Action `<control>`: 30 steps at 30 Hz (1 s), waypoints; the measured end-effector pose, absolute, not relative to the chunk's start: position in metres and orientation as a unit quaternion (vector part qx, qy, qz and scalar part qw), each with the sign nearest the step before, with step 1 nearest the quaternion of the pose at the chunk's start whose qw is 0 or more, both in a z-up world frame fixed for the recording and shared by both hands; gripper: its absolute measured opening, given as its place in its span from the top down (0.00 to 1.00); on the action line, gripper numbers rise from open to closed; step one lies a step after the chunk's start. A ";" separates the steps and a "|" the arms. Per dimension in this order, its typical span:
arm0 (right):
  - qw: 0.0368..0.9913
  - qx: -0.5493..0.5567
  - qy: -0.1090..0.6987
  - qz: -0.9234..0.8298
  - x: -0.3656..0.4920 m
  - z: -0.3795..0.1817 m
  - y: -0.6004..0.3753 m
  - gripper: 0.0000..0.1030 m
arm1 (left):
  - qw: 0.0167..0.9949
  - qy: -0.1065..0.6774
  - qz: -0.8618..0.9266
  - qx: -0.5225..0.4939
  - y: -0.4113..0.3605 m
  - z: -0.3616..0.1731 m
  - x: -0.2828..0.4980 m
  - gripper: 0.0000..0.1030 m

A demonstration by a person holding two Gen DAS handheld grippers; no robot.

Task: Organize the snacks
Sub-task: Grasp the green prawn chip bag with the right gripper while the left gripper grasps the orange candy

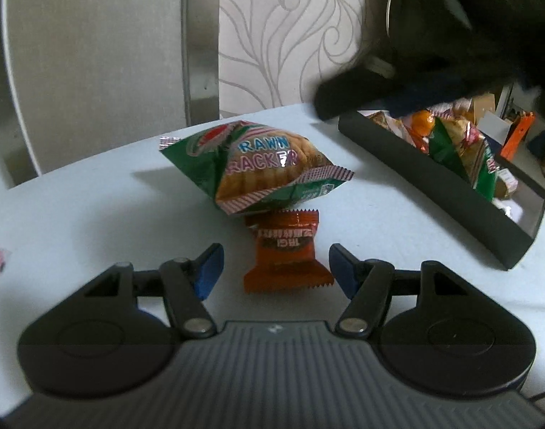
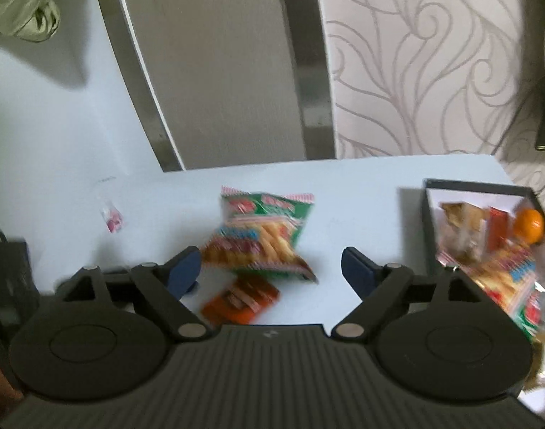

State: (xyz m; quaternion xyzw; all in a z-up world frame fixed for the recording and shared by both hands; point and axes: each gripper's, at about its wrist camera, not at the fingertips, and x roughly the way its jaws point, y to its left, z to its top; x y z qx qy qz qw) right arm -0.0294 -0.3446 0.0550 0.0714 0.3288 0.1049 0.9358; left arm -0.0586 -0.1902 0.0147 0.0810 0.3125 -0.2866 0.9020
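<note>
Left wrist view puts the left gripper low over the pale surface, jaws partly apart and clamped on nothing. Between the blue fingertips lies a small orange foil-wrapped snack bar, its crimped near end level with the pads but touching neither. Just beyond it, and overlapping its far end, sits a puffy green and orange prawn cracker bag.

The likely fault, as I judge it, is that closing here pinches only the bar's thin crimped edge, which could slip out, or that pushing further forward drags the cracker bag along with it. The bag's slick film may also slide off when the bar is lifted.

Further right of those jaws stands a black rectangular tray already holding several packets and an orange fruit; the dark blurred shape over its far end is probably the other tool, so a collision is possible on the way there.

Right wrist view shows the right gripper with jaws wide apart and empty, above the same two snacks.
</note>
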 end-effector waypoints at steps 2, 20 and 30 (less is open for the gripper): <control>0.933 0.065 0.335 0.114 -0.013 0.055 -0.334 0.13 | 0.903 0.313 -0.282 0.087 -0.195 0.010 -0.055 0.35; 0.891 0.022 0.447 0.079 0.095 0.008 -0.286 0.13 | 0.901 0.320 -0.285 0.068 -0.177 0.007 -0.061 0.47; 0.900 -0.004 0.421 0.115 0.068 0.018 -0.287 0.35 | 0.901 0.321 -0.283 0.073 -0.175 0.009 -0.061 0.49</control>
